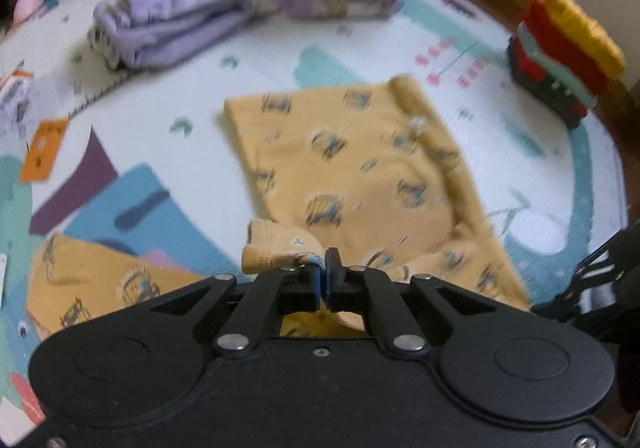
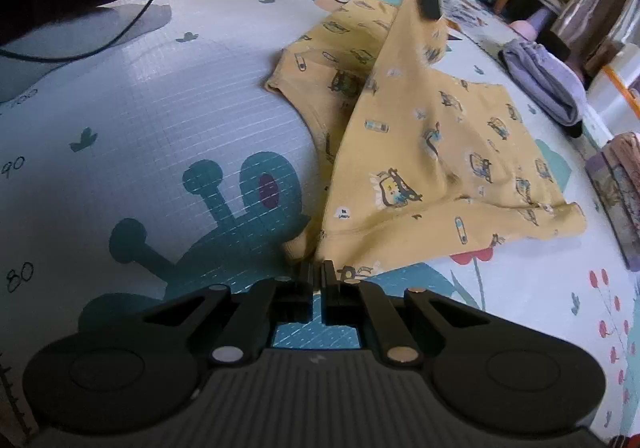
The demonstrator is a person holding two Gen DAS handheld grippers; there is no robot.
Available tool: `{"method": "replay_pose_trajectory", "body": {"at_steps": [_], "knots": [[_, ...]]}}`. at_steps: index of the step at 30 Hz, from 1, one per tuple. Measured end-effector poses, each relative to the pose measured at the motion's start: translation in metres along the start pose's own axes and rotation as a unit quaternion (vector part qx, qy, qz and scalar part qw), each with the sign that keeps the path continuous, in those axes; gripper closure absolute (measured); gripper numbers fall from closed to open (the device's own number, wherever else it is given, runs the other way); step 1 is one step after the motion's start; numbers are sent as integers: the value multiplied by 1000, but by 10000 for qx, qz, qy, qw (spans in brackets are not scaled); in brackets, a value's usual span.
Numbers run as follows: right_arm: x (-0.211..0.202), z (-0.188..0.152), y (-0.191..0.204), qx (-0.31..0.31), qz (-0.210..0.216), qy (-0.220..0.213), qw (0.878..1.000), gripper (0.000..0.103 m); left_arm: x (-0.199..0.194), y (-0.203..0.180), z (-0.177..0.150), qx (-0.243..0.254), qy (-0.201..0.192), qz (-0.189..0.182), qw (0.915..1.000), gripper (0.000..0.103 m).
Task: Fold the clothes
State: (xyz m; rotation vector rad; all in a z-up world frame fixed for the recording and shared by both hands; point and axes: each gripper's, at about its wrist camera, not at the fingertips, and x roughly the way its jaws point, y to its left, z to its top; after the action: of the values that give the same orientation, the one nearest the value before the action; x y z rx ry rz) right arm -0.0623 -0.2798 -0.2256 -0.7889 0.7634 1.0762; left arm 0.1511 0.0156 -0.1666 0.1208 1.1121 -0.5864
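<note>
Both grippers (image 1: pixel 323 268) (image 2: pixel 317 272) down, clamped on shirt (image 2: pixel 440 152)

The matte black left gripper (image 1: pixel 327 272) shows blue pads between its fingers, silver rivets on its linkage arms and two round discs; the matching black right gripper (image 2: pixel 318 274) has a ribbed grey housing.

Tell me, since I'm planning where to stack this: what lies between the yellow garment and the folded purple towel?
Only bare play mat separates the yellow garment from the folded purple towel, as the left wrist view shows.
</note>
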Motion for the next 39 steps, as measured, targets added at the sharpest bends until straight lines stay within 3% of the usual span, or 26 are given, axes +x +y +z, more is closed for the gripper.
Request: {"method": "replay_pose_trajectory", "body": {"at_steps": [4, 8, 11, 13, 15, 18, 24, 25, 26, 27, 31, 33, 36, 38, 39], "knots": [[0, 3, -8, 150, 254, 72, 9995, 94, 8, 17, -9, -240, 320, -62, 9992, 65], [2, 4, -7, 146, 262, 41, 9995, 94, -3, 59, -15, -1034, 284, 155, 9941, 64], [1, 2, -5, 134, 235, -13, 9996, 94, -7, 95, -20, -1912, 108, -22, 9815, 64], [1, 2, -6, 126, 254, -29, 9996, 94, -2, 109, -23, -2246, 204, -162, 9741, 64], [1, 2, -7, 103, 266, -31, 9996, 94, 3, 106, -24, -2142, 301, -6, 9763, 64], [1, 2, -6, 121, 253, -31, 9996, 94, 10, 94, -20, -1753, 307, -66, 9840, 63], [1, 2, -6, 121, 259, -35, 9996, 94, 38, 87, -10, -1453, 494, -417, 9873, 64], [0, 2, -7, 124, 266, -37, 9996, 94, 42, 84, -7, -1316, 552, -386, 9890, 76], [0, 2, -7, 132, 271, -42, 9995, 94, 43, 78, -5, -1029, 574, -209, 9928, 98], [0, 2, -7, 141, 275, -46, 9995, 94, 40, 74, -2, -824, 521, -126, 9952, 103], [0, 0, -9, 189, 310, -84, 9993, 94, 3, 78, 4, -919, -184, -184, 9954, 103], [0, -1, -8, 193, 304, -119, 9993, 94, 5, 81, -1, -832, -84, 140, 9964, 103], [0, -2, -9, 186, 323, -149, 9992, 94, 21, 72, 1, -246, 352, 630, 9971, 103], [0, -2, -8, 165, 331, -167, 9992, 94, 25, 65, 21, -279, 321, 367, 9984, 95], [-1, -3, -8, 155, 333, -178, 9992, 94, 29, 57, 35, -275, 230, 207, 9991, 83]]}}
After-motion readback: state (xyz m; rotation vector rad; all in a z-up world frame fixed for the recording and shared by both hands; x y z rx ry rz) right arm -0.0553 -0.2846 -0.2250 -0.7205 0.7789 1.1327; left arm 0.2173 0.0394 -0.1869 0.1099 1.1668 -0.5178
